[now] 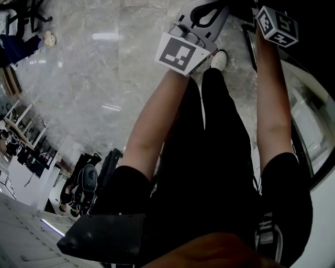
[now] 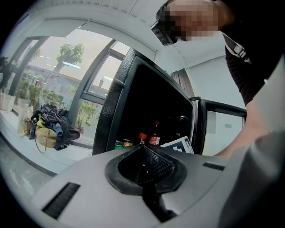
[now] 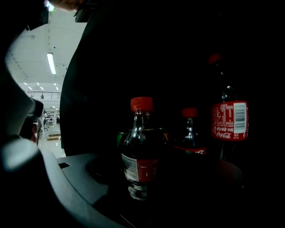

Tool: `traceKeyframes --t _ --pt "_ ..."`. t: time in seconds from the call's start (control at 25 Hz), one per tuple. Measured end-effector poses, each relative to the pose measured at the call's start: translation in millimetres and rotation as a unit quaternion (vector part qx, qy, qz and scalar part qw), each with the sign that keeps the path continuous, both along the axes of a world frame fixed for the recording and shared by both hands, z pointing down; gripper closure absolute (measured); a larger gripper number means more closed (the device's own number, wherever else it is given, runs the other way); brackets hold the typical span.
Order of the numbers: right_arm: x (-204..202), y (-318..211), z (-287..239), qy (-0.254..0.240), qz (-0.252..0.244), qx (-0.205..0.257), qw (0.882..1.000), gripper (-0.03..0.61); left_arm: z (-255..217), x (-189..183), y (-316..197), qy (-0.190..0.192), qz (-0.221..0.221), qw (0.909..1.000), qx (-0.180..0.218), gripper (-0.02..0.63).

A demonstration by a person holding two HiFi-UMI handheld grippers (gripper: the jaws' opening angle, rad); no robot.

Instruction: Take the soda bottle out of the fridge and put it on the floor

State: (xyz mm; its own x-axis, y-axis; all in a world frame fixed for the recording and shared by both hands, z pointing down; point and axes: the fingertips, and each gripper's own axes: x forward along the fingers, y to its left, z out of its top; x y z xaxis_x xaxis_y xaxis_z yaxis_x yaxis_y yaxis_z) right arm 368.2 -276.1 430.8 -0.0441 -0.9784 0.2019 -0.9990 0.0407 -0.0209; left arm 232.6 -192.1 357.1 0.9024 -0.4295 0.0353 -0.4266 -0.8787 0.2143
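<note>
Overhead, we reach both bare forearms forward and away from our body, above the marble floor [image 1: 104,78]. Our left forearm [image 1: 152,120] runs up the middle of the head view to the left gripper [image 1: 204,13], whose marker cube faces the camera. Our right forearm [image 1: 272,104] stretches along the right side to the right gripper [image 1: 276,23], of which we see only the marker cube at the top edge. In the left gripper view the left gripper [image 2: 143,153] has its jaws pressed together at the tips with nothing between them, and it hangs outside the open black fridge [image 2: 129,102], pointing toward it. Inside the fridge we make out red-capped bottles and two cans [image 2: 122,144] low down, with the right gripper's cube just beside them. The right gripper [image 3: 162,171] is inside the dark fridge with its jaws spread wide. The soda bottle [image 3: 141,147], red-capped and upright, stands between those jaws, nearer the grey left jaw than the dark right one. We cannot tell whether either jaw touches it. Behind it to the right stand a second small bottle [image 3: 190,133] and a taller bottle [image 3: 228,118] with a red label. A green can [image 3: 119,138] peeks out behind the soda bottle's left shoulder.
</note>
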Motion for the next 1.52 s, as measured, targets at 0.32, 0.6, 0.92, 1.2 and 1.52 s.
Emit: traceKeyframes --t 0.32,0.6,0.92,1.2,1.52 --pt "-47.4 11.2 -43.0 0.037 -0.055 0.022 0.998 0.267 -13.1 -24.9 -5.7 0.006 -0.011 0.9999 0.008 0.612" --pt "-87.6 52.1 -80.2 0.027 -0.102 0.032 0.994 0.267 -29.7 -47.1 5.9 0.012 -0.033 0.9993 0.016 0.612" --pt "-162.4 79.8 -71.8 0.021 -0.161 0.026 0.986 0.267 -22.3 -103.5 11.7 0.006 -0.065 0.9977 0.015 0.612" --pt "-242.1 83.6 -31.4 -0.017 -0.218 0.017 0.976 0.267 12.5 -173.4 8.5 -0.014 -0.099 0.9950 0.007 0.612" --pt "-305.1 55.3 62.1 -0.032 -0.279 0.006 0.960 0.267 110.4 -257.8 -17.8 -0.030 -0.144 0.9890 -0.020 0.612"
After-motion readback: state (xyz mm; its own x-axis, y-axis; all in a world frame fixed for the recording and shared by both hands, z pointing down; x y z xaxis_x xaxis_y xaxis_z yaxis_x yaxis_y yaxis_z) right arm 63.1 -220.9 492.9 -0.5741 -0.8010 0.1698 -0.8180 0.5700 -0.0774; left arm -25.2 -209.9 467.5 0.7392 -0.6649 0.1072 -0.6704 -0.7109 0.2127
